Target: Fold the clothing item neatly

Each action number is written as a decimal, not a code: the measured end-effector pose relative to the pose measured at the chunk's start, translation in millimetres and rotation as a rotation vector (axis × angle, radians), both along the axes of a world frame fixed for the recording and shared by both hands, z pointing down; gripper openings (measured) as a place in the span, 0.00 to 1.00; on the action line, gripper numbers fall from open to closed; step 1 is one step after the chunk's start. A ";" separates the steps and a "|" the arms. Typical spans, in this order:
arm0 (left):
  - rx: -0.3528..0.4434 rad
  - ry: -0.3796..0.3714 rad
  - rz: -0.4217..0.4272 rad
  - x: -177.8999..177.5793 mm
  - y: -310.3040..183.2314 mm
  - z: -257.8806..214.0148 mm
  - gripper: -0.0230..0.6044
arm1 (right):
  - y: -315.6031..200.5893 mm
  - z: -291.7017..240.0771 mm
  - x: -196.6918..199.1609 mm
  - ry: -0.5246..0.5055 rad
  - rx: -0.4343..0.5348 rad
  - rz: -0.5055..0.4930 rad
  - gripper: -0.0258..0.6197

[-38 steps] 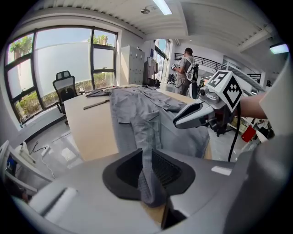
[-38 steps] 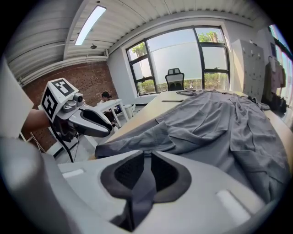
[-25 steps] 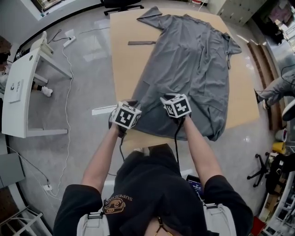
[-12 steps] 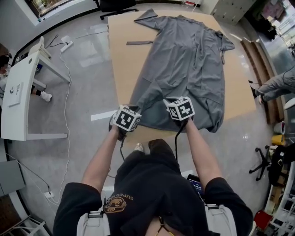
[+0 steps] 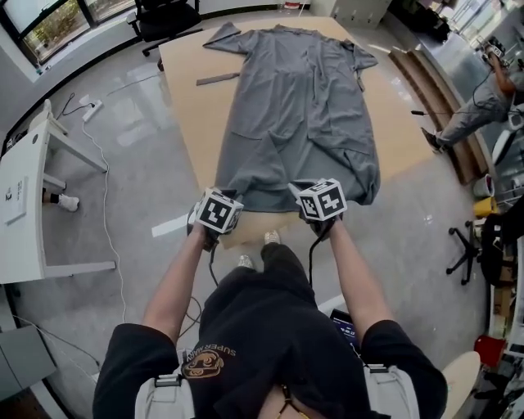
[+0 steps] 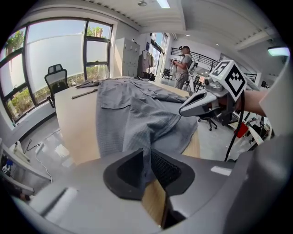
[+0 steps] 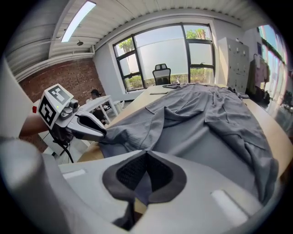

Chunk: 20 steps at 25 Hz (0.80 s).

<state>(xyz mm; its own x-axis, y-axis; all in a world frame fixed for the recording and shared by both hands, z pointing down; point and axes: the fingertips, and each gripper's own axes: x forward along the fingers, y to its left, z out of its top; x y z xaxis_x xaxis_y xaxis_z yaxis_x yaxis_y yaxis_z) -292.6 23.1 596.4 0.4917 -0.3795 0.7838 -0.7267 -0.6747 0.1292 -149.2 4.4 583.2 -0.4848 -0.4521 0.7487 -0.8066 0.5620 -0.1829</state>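
A long grey garment (image 5: pixel 303 114) lies flat along the wooden table (image 5: pixel 190 123), collar at the far end and hem at the near edge. My left gripper (image 5: pixel 214 216) is at the hem's left corner. In the left gripper view its pads (image 6: pixel 165 170) pinch a fold of the grey cloth (image 6: pixel 137 123). My right gripper (image 5: pixel 321 204) holds the hem further right. In the right gripper view its jaws are shut with grey cloth (image 7: pixel 206 123) running out from between the pads (image 7: pixel 130 172). Each gripper shows in the other's view: the right gripper (image 6: pixel 201 103) and the left gripper (image 7: pixel 87 128).
A dark flat strip (image 5: pixel 217 79) lies on the table left of the garment. A white desk (image 5: pixel 24 196) stands at the left, an office chair (image 5: pixel 164 16) beyond the table. A person (image 5: pixel 483 102) and a chair base (image 5: pixel 467 254) are at the right.
Both grippers have drawn back toward the person with the hem. The garment has slid toward the near edge and lies straighter, with less cloth hanging over the right side.
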 end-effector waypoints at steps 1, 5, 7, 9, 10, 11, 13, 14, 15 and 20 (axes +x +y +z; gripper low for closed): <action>0.004 -0.003 0.005 0.4 1.1 -0.6 0.14 | 7.3 -1.7 1.9 -0.003 0.001 0.007 0.04; 0.003 -0.004 0.018 3.2 8.2 1.5 0.13 | 39.9 -0.5 10.5 -0.012 -0.011 0.034 0.04; 0.001 -0.007 0.025 3.8 14.1 2.8 0.14 | 56.6 5.7 15.2 -0.016 -0.029 0.047 0.04; -0.001 -0.012 0.029 2.6 18.6 3.8 0.13 | 70.7 13.1 20.0 -0.024 -0.048 0.066 0.04; -0.005 -0.012 0.031 2.0 20.9 5.0 0.13 | 77.4 16.6 22.1 -0.028 -0.058 0.076 0.04; -0.006 -0.012 0.031 1.6 22.8 5.8 0.13 | 83.7 20.0 23.9 -0.031 -0.066 0.084 0.04; -0.001 -0.021 0.030 1.5 23.8 5.1 0.13 | 93.0 26.3 26.9 -0.038 -0.080 0.093 0.04; 0.001 -0.026 0.027 2.2 24.0 5.0 0.13 | 96.4 29.2 28.1 -0.042 -0.086 0.094 0.04; 0.000 -0.028 0.025 3.6 25.0 5.6 0.13 | 99.7 32.2 29.0 -0.047 -0.094 0.093 0.04; -0.004 -0.046 0.027 13.2 39.1 1.6 0.13 | 118.3 45.9 31.1 -0.065 -0.137 0.060 0.04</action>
<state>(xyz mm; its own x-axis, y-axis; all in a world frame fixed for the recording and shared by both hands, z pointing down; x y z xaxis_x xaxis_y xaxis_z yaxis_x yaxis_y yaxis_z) -279.4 62.1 598.1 0.4651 -0.3633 0.8072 -0.7134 -0.6937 0.0989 -118.1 122.7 629.1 -0.5090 -0.3780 0.7733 -0.8222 0.4793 -0.3069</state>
